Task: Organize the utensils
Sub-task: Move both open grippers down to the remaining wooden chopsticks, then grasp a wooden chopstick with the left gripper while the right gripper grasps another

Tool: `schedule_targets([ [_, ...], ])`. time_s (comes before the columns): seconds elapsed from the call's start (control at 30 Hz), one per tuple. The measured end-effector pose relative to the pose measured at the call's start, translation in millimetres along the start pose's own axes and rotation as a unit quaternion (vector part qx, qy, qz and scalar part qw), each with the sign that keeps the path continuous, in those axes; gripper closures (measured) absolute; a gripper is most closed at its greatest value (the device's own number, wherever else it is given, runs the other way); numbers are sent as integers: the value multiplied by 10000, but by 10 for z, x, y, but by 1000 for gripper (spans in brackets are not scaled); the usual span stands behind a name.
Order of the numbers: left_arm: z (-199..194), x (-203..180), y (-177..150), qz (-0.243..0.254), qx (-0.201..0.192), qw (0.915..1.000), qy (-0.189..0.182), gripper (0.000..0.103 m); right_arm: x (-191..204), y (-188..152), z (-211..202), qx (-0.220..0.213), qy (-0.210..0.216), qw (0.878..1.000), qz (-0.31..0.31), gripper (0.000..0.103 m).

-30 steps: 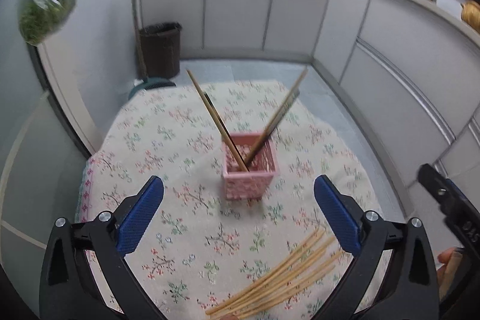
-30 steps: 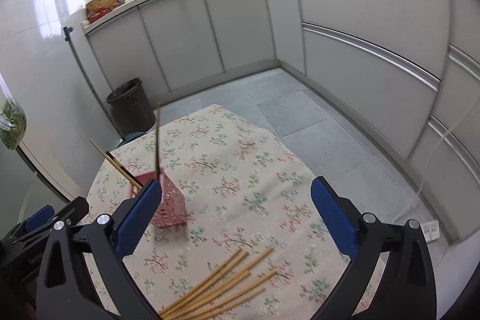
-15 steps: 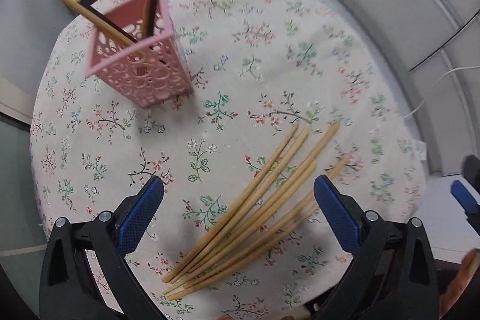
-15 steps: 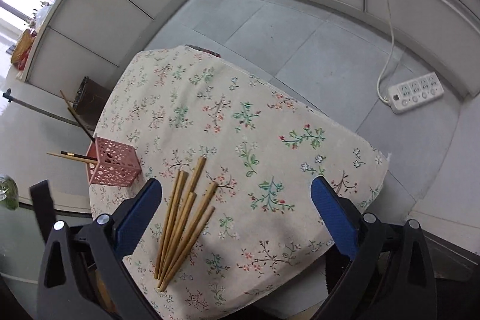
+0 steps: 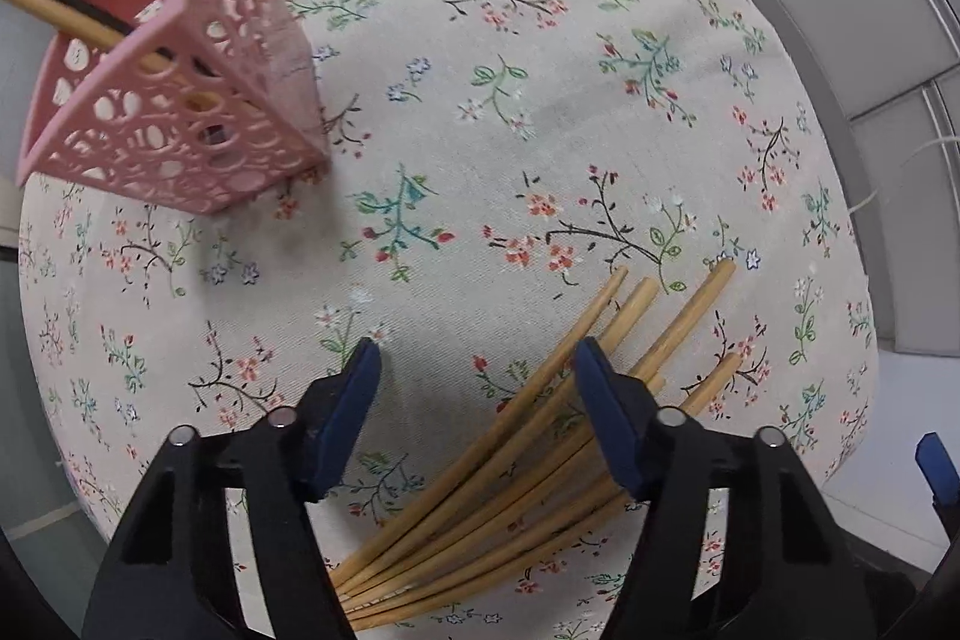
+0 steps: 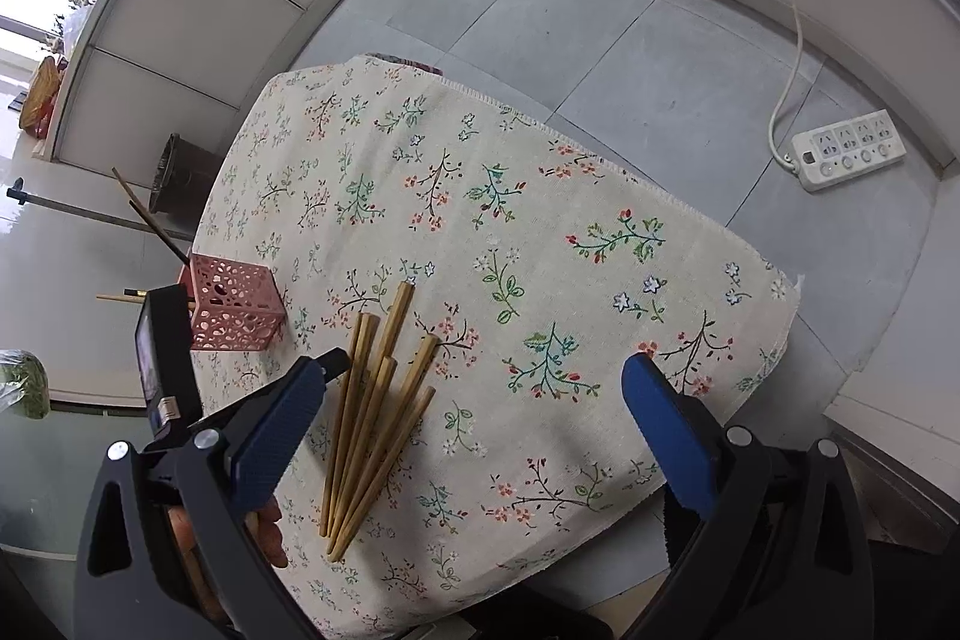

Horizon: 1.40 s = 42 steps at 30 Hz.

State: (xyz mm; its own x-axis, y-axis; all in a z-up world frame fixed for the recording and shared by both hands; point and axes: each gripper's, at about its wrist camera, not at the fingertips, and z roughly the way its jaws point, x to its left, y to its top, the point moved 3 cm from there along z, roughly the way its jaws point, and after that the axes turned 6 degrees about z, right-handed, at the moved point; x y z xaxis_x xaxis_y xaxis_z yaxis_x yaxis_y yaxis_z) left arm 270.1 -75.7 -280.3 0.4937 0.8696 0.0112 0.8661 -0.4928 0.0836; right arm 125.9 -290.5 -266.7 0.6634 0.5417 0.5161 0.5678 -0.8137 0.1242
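Several loose bamboo chopsticks (image 5: 510,460) lie fanned on the floral tablecloth (image 5: 540,70). My left gripper (image 5: 477,349) points straight down just over their thin ends. Its jaws are closing, with the leftmost sticks between them and the right finger over the bundle; the pads are not pressing on any stick. A pink perforated holder (image 5: 198,100) stands at the upper left with a few chopsticks (image 5: 72,19) in it. In the right wrist view, my right gripper (image 6: 487,361) hovers wide open above the table, near the same chopsticks (image 6: 372,412) and the holder (image 6: 237,307).
The tablecloth (image 6: 600,280) ends at a hem with grey floor tiles beyond. A white power strip (image 6: 846,148) with its cord lies on the floor, and a dark waste bin (image 6: 180,172) stands by the cabinets. A hand (image 6: 270,532) shows beside the left gripper's body (image 6: 159,358).
My left gripper has dropped close over the loose chopsticks and its jaws have narrowed. The right gripper tilted down toward the table, then stayed nearly still.
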Motion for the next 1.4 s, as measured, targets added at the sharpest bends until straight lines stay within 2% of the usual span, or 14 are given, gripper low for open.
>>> schedule_targets([
  [0.07, 27, -37, 11, 80, 2, 10000, 46, 51, -14, 5, 14, 43, 4, 10000, 47, 6],
  [0.2, 64, -110, 23, 218, -13, 9997, 89, 58, -54, 13, 39, 125, -16, 9998, 145, 6],
  [0.3, 45, -219, 29, 261, -62, 9996, 22, 67, -69, 14, 51, 133, -59, 9997, 197, 6],
  [0.43, 26, -265, -26, 303, -241, 9992, -26, 80, -33, 11, 64, 67, -122, 9998, 167, 6],
  [0.47, 17, -253, -53, 272, -295, 9992, -64, 87, -18, 9, 73, 63, -128, 9998, 168, 6],
  [0.5, 1, -235, -78, 231, -353, 9990, -112, 89, 11, -1, 89, 60, -148, 9998, 146, 6],
  [0.6, -74, -111, -177, 253, -648, 9974, 162, 93, 87, -24, 143, 30, -266, 9996, -16, 6],
  [0.77, -384, 133, -379, 101, -1136, 9932, 248, 96, 295, -88, 414, 201, -469, 9985, -210, 6],
  [0.93, -935, 316, -599, 110, -1660, 9851, 431, 97, 608, -96, 649, 166, -578, 9970, -484, 7],
  [1.03, -1226, 464, -680, -24, -1947, 9800, 420, 97, 817, -114, 710, 120, -443, 9968, -655, 19],
  [1.07, -1289, 508, -699, -76, -2010, 9787, 411, 97, 893, -134, 738, 162, -354, 9965, -744, 26],
  [1.17, -1481, 662, -870, -232, -2187, 9749, 331, 98, 1061, -223, 901, 635, -45, 9939, -903, 40],
  [1.27, -1566, 748, -903, -346, -2321, 9714, 369, 98, 1093, -268, 1045, 873, -48, 9920, -909, 45],
  [1.4, -1624, 855, -937, -445, -2365, 9697, 418, 98, 1156, -275, 1170, 881, -279, 9905, -1020, 52],
])
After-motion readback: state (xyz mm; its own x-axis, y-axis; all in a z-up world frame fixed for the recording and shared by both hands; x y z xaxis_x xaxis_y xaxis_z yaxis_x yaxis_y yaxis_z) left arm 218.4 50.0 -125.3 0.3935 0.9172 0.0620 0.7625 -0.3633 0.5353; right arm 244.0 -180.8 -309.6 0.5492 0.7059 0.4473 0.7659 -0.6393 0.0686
